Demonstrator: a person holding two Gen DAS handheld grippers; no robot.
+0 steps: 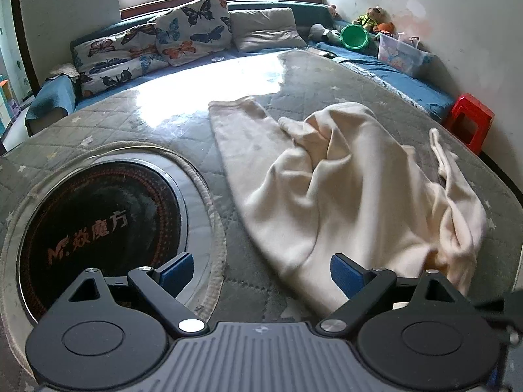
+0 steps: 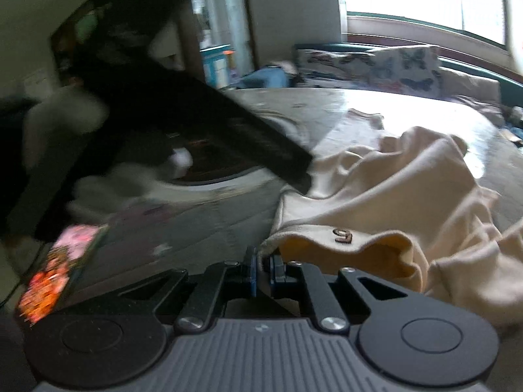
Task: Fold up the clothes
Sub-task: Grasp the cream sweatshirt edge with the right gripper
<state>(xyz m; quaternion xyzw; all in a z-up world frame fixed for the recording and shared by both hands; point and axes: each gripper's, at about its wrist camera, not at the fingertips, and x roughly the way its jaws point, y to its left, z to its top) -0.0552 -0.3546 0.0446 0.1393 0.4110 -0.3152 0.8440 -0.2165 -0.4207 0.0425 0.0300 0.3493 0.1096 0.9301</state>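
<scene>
Cream-coloured soft knit garment (image 1: 343, 189) lies crumpled on the grey quilted cover of the round table (image 1: 137, 121), just beside the black glass induction cooktop (image 1: 98, 222) sunk into the table's middle. One flat, smooth part of the garment stretches away from the cooktop toward the window; the rest is bunched in deep, loose folds, with a small dark mark near its hem in the right wrist view.

The left claw (image 1: 261, 271) stands wide open with nothing between its two blue ribbed pads; one pad hovers over the cooktop's rim, the other over the garment's near edge. The right claw (image 2: 263, 271) is pinched shut on the garment's hem (image 2: 271, 245), on the side away from the cooktop.

Beyond the cooktop a blue cushioned bench carries two butterfly-print pillows (image 1: 157, 39) and one plain beige pillow (image 1: 268, 29). Farther along sit a green plastic bowl (image 1: 354, 37) and a clear storage box (image 1: 403, 54). One red plastic stool (image 1: 470, 121) stands by the wall.
</scene>
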